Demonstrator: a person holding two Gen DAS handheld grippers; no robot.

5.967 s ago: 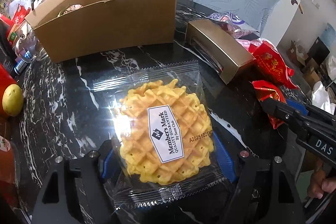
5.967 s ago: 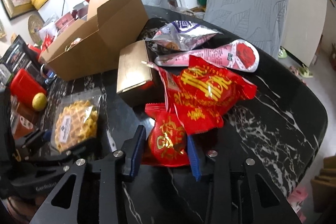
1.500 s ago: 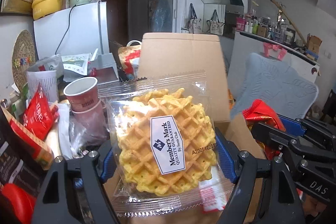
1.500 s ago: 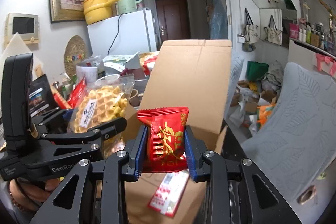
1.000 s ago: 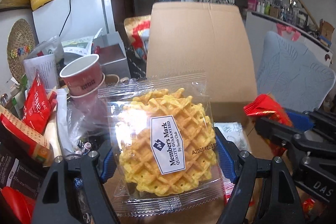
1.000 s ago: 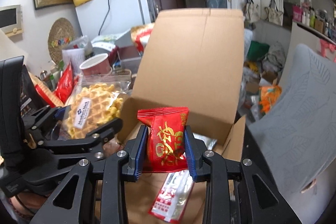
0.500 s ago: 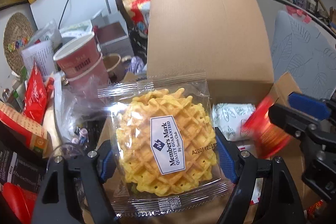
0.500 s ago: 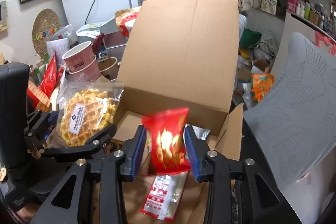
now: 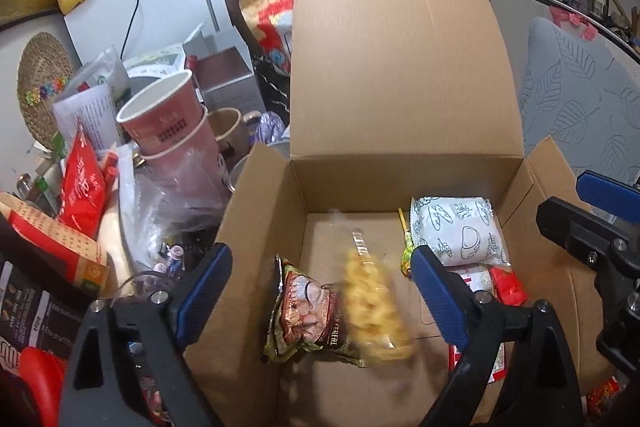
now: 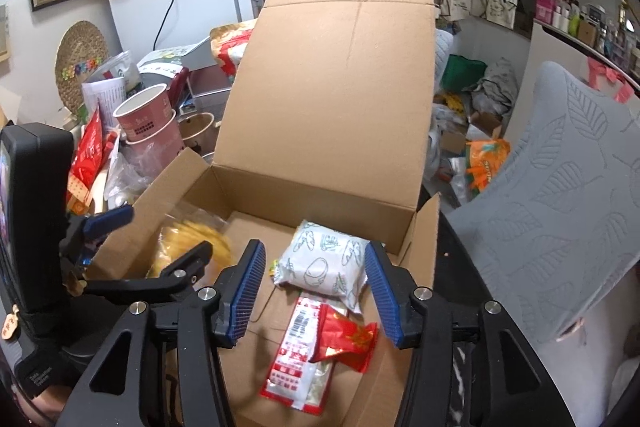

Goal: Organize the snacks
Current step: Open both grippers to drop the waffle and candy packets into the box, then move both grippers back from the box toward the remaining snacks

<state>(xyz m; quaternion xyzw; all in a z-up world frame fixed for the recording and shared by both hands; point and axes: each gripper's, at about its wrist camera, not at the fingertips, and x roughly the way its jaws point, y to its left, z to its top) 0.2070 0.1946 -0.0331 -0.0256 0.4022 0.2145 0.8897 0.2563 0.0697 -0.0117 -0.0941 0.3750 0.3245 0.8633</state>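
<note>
Snacks are sitting inside the open cardboard box [image 9: 404,99] at frame centre: a blurred waffle pack [image 9: 374,301] is dropping between the opening jaws of the left gripper [image 9: 320,291], touching neither pad. Lower right, a red packet [image 10: 347,341] is lying loose below the right gripper [image 10: 314,293], whose jaws are also opening, gripping nothing.

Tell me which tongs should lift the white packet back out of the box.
Right, probably. Right tongs, opening and empty, frame the white packet; left tongs, also opening, are across the box, blurred waffle between them, untouched.
</note>
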